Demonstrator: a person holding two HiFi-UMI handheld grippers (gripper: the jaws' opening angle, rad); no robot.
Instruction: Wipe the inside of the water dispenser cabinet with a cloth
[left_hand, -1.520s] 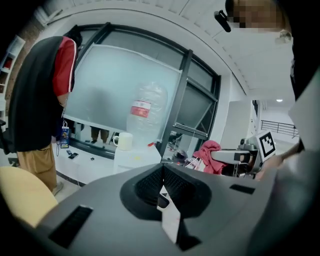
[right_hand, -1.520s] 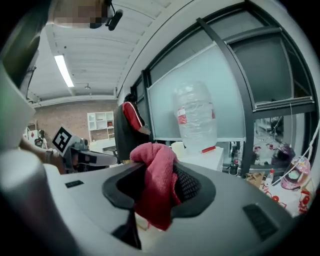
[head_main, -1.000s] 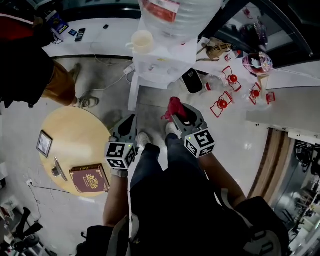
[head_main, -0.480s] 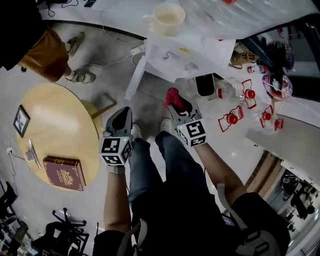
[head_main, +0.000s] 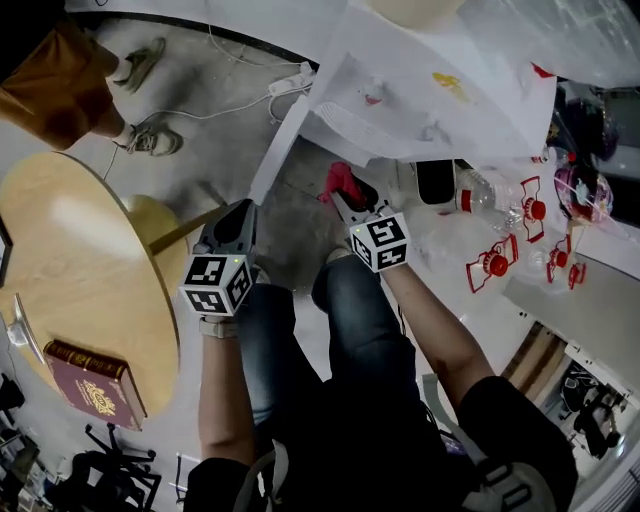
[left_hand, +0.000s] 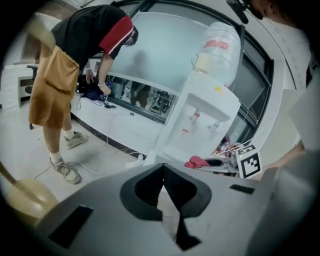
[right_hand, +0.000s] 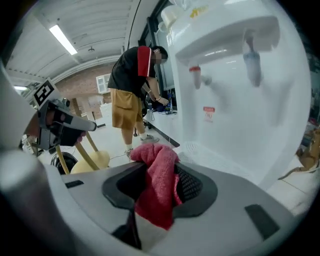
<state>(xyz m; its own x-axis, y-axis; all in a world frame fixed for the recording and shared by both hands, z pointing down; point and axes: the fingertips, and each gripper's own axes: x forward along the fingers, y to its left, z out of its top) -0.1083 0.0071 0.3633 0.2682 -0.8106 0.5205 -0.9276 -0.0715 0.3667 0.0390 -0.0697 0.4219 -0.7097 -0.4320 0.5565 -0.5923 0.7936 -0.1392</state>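
Right claw (right_hand: 159, 167): clamped on the red cloth (right_hand: 156, 186), with a wad bulging above the jaws.
Left claw (left_hand: 163, 172): jaws together, nothing between them.
Cloth: inside the right claw, near the water dispenser (right_hand: 235, 85).
Cabinet (right_hand: 242, 156): ahead of and below the right claw, under the taps; I cannot tell whether the door is open.
Step in hand: probably bringing the cloth to the cabinet.
Doing it well: grip firmly, lead with the wad, and keep the left claw free for the door.
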